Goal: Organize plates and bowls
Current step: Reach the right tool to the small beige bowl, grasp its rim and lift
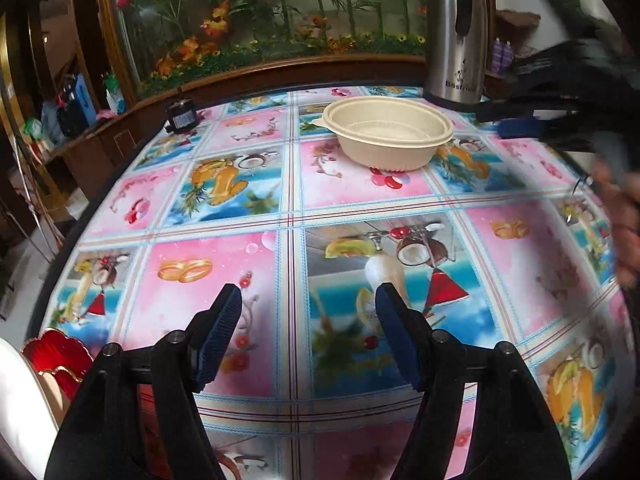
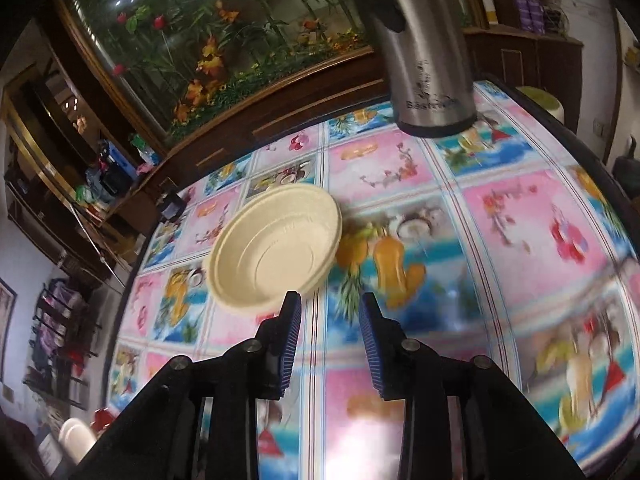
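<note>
Left wrist: empty beige bowl (image 1: pixel 387 133)

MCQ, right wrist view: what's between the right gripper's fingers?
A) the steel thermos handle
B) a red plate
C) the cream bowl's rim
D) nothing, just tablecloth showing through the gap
D: the right gripper shows only tablecloth through the gap between its fingers; the cream bowl sits just beyond its left finger, and the steel thermos stands farther back.
</note>
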### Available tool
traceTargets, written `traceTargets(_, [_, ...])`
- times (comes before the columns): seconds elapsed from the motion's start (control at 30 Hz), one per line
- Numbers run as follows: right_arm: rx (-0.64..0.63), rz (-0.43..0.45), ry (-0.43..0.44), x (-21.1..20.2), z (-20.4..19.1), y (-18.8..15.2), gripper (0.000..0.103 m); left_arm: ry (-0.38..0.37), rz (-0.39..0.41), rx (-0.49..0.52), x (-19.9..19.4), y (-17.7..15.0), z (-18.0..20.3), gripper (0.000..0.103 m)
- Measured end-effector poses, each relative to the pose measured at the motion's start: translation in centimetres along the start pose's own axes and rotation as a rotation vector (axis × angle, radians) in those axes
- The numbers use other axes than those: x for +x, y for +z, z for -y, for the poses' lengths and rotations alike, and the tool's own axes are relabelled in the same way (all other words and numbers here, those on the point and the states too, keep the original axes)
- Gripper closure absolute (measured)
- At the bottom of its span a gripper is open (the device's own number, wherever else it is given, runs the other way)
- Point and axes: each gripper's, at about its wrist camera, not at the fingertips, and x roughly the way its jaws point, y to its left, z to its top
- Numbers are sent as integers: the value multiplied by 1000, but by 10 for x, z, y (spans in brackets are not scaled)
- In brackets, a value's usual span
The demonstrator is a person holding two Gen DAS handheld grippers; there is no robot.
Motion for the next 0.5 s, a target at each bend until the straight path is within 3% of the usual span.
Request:
traceTargets(0.2, [19, -50, -13, 54, -3, 23, 70, 3, -3, -8, 2, 1, -3, 34])
traceTargets(0.27, [32, -81, -15, 67, 1, 23, 86, 2, -4, -11, 1, 1, -4, 34])
traceTargets(0.4, [98, -84, 17, 51, 7, 10, 93, -9, -2, -19, 2, 3, -6, 34])
traceTargets(0.5, [25, -71, 6, 15, 3, -11, 93, -19, 17, -34, -4, 4, -9, 34])
